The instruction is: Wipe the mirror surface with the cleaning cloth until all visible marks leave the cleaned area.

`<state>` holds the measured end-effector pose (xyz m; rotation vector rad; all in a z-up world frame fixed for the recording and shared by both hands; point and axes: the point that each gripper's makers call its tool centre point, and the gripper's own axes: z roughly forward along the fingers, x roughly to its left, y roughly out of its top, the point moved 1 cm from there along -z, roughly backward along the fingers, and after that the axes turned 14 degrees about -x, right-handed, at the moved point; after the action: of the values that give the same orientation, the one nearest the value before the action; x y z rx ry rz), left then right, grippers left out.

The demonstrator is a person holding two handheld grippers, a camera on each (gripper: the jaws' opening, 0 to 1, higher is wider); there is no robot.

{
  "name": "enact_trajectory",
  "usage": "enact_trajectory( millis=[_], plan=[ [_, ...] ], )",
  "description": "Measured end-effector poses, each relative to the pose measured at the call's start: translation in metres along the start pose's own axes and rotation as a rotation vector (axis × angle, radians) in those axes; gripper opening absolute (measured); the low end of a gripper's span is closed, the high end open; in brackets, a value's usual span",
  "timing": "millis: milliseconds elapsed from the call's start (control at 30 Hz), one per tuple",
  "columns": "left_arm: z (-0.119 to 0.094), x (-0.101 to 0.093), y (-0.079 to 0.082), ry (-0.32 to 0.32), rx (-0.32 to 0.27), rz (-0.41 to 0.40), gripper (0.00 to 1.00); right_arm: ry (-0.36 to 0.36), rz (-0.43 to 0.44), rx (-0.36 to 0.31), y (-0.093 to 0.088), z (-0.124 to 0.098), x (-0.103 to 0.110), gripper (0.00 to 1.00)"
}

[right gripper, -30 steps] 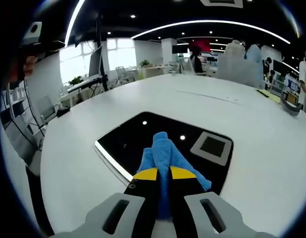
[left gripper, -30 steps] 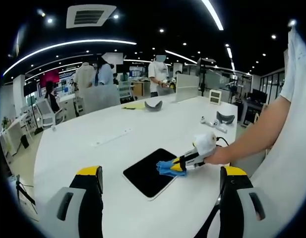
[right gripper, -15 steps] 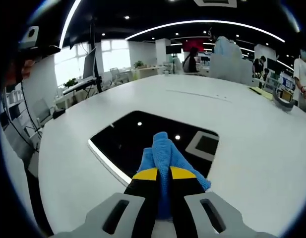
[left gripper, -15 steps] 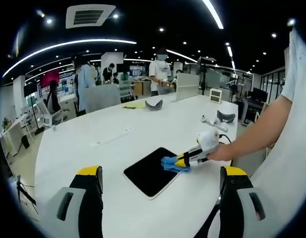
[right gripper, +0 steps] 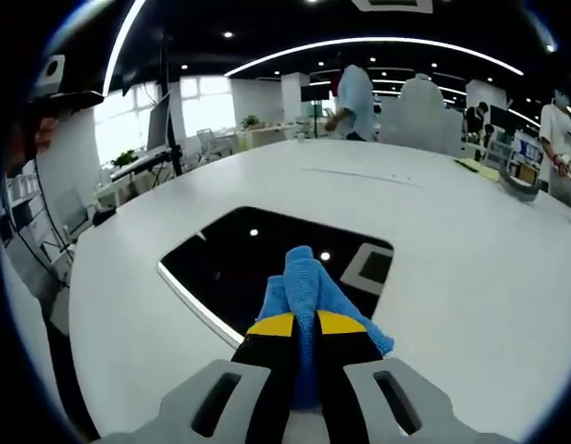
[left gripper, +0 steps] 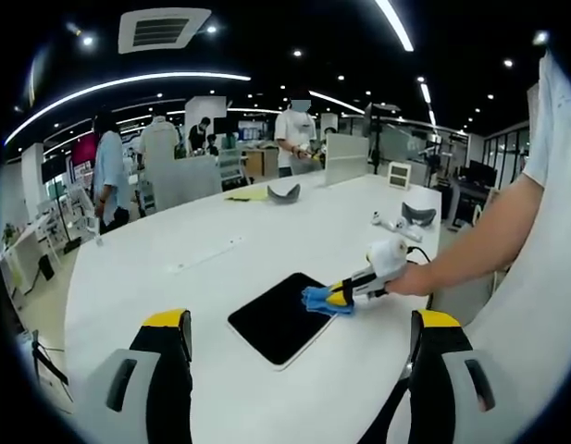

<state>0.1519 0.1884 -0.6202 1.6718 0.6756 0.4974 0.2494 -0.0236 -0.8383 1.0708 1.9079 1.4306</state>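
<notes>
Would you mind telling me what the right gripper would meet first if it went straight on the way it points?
Probably the mirror: the right gripper, shut on the cloth, points across its dark surface, with bare table beyond. Depth is hard to judge here.

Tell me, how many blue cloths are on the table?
1. The blue cloth is pinched in the right gripper, lying on the near edge of the dark mirror. More could be hidden on the cluttered far side of the white table.
</notes>
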Motion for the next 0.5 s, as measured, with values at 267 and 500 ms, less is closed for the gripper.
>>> enact_trajectory(
  millis=[267,500],
  plan=[
    [-0.0026,-0.0021,0.0041,0.001,-0.01,0.001,0.99,-0.013,0.004,-0.003,-0.0005,-0.0012,-0.0023,0.02],
    [-0.0047,0.001,0.0039,0.014,-0.013,0.006,0.99,-0.046,0.03,-0.028,-0.0015,-0.0027,-0.0045,0.02]
  ],
)
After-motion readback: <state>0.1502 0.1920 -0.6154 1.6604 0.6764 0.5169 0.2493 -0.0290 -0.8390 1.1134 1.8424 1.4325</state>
